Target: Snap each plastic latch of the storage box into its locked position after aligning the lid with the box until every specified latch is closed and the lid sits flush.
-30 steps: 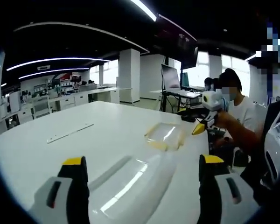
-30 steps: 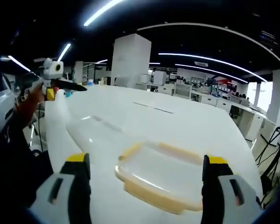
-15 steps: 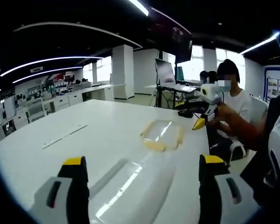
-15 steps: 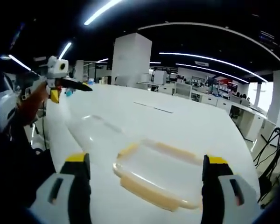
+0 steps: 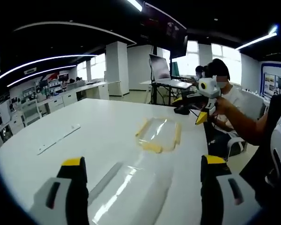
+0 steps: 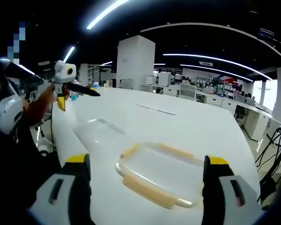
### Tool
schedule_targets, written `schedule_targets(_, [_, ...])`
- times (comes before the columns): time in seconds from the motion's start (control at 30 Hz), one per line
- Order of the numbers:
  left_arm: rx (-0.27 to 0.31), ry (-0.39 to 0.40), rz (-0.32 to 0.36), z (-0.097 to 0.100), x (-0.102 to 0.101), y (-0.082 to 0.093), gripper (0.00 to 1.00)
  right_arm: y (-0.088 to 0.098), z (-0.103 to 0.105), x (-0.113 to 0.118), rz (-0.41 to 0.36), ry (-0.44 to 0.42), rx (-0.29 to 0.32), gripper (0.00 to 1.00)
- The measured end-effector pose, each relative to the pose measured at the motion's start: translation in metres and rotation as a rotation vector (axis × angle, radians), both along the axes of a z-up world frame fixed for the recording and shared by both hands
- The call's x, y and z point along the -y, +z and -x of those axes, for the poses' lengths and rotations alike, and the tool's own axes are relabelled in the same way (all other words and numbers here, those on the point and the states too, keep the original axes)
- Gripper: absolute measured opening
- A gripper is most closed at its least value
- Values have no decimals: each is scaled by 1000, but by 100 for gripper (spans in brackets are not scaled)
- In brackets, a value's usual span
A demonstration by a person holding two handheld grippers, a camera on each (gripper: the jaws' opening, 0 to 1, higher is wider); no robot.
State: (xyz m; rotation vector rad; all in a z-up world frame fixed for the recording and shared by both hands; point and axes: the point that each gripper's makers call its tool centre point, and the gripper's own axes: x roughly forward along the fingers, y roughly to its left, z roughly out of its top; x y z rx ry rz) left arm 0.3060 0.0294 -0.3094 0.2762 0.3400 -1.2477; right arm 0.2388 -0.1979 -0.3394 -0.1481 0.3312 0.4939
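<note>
A clear storage box (image 5: 131,187) lies on the white table (image 5: 84,122), just beyond my left gripper (image 5: 144,161), whose yellow-tipped jaws stand wide open around nothing. Farther off lies the clear lid (image 5: 157,133) with yellow latches, apart from the box. My right gripper (image 5: 202,107) hangs above the table's right edge in a hand. In the right gripper view, the lid (image 6: 159,176) lies close between the open jaws of my right gripper (image 6: 146,161), the box (image 6: 103,133) sits behind it to the left, and my left gripper (image 6: 72,96) is raised at far left.
A thin pale strip (image 5: 58,139) lies flat on the table's far left, also seen as the strip (image 6: 157,108) in the right gripper view. Seated people (image 5: 222,89) and a laptop stand (image 5: 161,75) are past the table's far edge. Office desks line the background.
Both cameras have drifted a little, so the lid sits slightly more to the left in the left gripper view. Box and lid lie where they were. Both grippers stay open.
</note>
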Motion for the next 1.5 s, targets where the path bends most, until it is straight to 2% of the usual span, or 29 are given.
schedule_targets(0.17, [-7, -35, -32, 5, 10, 2, 100, 0, 0, 7, 35, 31, -16, 100])
schedule_targets(0.27, [2, -48, -45, 6, 16, 3, 100, -12, 1, 18, 166, 26, -59, 100])
schedule_targets(0.53, [-4, -63, -62, 8, 28, -5, 100, -10, 3, 23, 171, 43, -62, 100])
schedule_targets(0.67, [3, -65, -66, 6, 29, -3, 100, -10, 5, 27, 174, 51, -67, 100])
schedule_targets(0.77, [6, -69, -67, 5, 31, -1, 100, -12, 6, 29, 203, 56, -82, 100])
schedule_targets(1.0, [-33, -100, -77, 4, 37, -7, 99, -11, 7, 32, 217, 76, -98, 100])
schedule_targets(1.17, [-25, -117, -93, 3, 40, -5, 95, -9, 5, 34, 218, 79, -99, 100])
schedule_targets(1.3, [-32, -126, -88, 1, 42, -4, 96, -3, 5, 36, 221, 74, -88, 100])
schedule_targets(1.4, [-20, -131, -94, -1, 43, -2, 98, -4, 5, 40, 256, 74, -97, 100])
schedule_targets(1.5, [-14, -139, -98, -3, 45, 3, 96, -9, 5, 50, 300, 56, -121, 100])
